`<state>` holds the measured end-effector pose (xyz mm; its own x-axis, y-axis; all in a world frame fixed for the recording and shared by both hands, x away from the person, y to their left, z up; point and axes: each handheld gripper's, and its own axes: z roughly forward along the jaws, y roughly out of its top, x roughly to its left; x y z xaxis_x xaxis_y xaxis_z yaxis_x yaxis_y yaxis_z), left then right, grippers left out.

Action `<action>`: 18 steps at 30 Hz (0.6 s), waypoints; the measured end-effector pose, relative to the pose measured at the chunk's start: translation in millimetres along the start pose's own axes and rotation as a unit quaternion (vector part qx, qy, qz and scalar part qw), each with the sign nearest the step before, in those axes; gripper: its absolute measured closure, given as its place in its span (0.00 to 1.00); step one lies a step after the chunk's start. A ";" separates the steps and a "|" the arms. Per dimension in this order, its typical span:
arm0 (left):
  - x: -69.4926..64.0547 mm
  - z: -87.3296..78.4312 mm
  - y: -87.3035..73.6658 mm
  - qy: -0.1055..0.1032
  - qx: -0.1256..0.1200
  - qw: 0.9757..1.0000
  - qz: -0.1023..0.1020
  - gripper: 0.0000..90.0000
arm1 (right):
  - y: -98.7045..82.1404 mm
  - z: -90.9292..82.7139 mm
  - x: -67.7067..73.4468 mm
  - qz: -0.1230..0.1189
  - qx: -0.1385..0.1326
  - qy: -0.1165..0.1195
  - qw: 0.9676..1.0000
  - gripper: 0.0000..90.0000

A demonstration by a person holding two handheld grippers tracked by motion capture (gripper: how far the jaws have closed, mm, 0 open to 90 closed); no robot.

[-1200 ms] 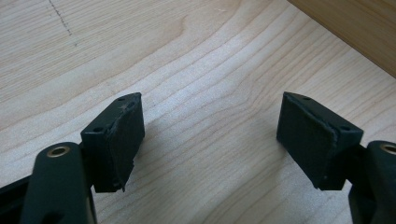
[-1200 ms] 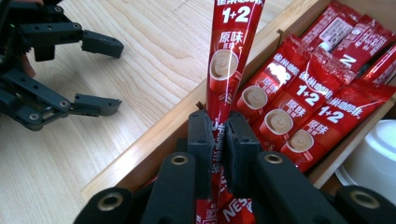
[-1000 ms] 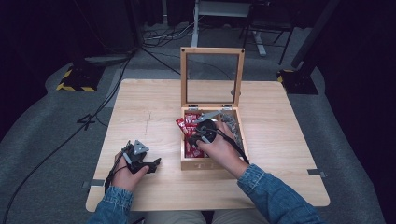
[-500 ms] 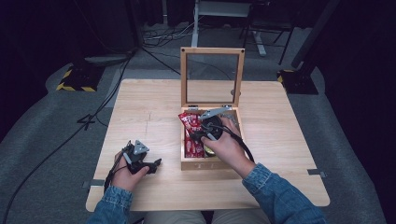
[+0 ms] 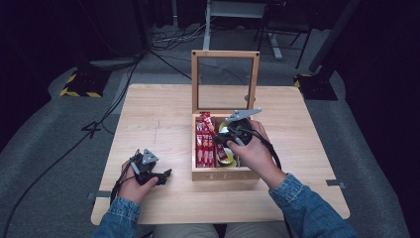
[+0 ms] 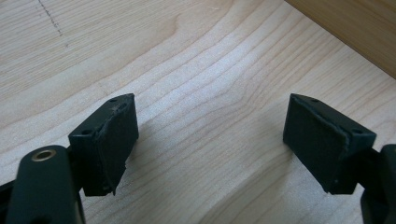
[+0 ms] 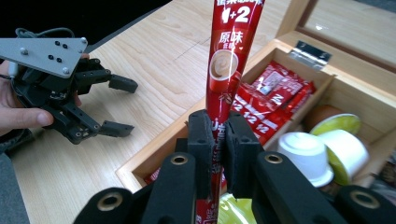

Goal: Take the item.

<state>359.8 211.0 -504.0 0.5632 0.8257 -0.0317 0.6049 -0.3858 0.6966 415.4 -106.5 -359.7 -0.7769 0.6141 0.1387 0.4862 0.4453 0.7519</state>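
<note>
Right gripper view: right claw [image 7: 218,140] is pinching a long red instant-coffee stick sachet [image 7: 229,60] near its lower end; the sachet stands up over the open wooden box [image 7: 140,163]. High view puts that box at 3 o'clock from the left claw [image 5: 161,174], which is spread, jaws just opening further with nothing between them, over the pale wood surface [image 5: 153,114]. Sachet looks light, thin, floppy, film slick; best gripped flat across its width, not the sealed tip.
</note>
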 end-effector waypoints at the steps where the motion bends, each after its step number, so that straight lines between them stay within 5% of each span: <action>1: 0.0 0.0 0.0 0.000 0.000 1.000 0.000 0.20 | -0.3 -2.9 -1.3 -0.001 -0.004 -0.002 1.000 0.92; 18: -0.2 0.2 0.4 -0.005 0.006 1.000 0.009 0.17 | -25.8 -57.0 -28.2 0.017 -0.047 -0.028 0.998 0.92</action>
<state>360.1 210.6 -503.9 0.5796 0.8145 -0.0265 0.6017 -0.4058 0.6879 402.0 -172.4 -346.2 -0.7364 0.6638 0.1309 0.4698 0.3624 0.8050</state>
